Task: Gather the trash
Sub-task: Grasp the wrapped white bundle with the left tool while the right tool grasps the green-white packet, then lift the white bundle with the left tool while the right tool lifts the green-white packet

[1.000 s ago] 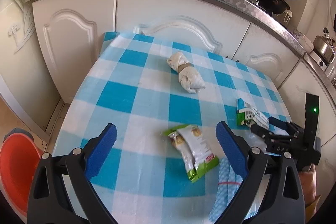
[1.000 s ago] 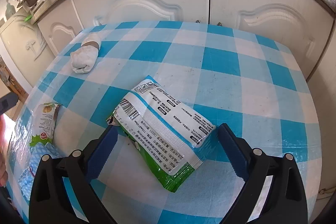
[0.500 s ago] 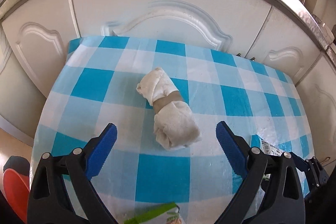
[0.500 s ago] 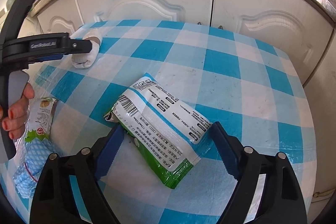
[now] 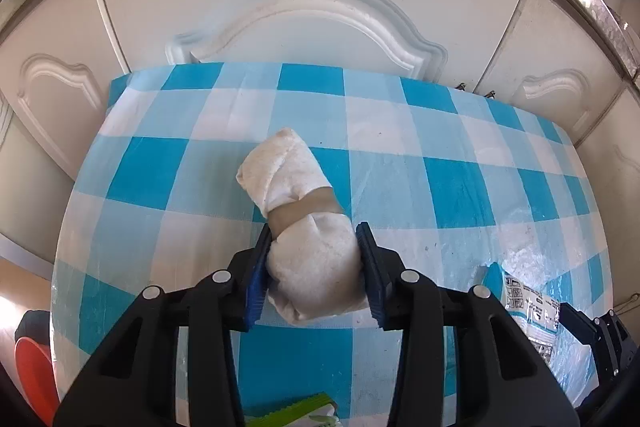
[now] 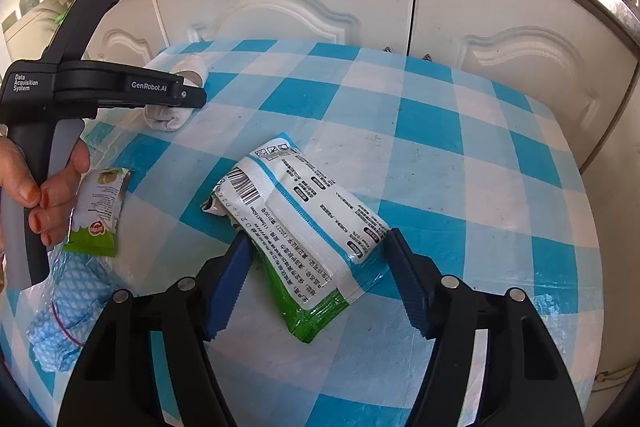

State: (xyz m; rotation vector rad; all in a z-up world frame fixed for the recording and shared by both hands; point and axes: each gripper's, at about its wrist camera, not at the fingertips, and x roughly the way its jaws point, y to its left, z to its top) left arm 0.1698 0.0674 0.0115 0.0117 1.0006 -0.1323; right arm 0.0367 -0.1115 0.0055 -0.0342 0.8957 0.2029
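A crumpled white paper wad with a brown band (image 5: 298, 203) lies on the blue-and-white checked table (image 5: 452, 187). My left gripper (image 5: 316, 263) is shut on the wad's near end, its blue pads touching both sides. The wad also shows in the right wrist view (image 6: 168, 115), behind the left gripper body. A white, blue and green snack bag (image 6: 304, 231) lies in front of my right gripper (image 6: 316, 287), whose jaws sit at either side of it, narrowed but with small gaps. A small green wrapper (image 6: 100, 207) lies at the left.
A blue mesh cloth in clear plastic (image 6: 68, 307) lies at the table's left front. White cabinet doors (image 5: 312, 11) stand just behind the table. An orange bin (image 5: 32, 367) sits on the floor at the left. The snack bag's corner shows at right (image 5: 528, 307).
My left gripper moved forward to the paper wad and closed on it. My right gripper's jaws narrowed around the snack bag.
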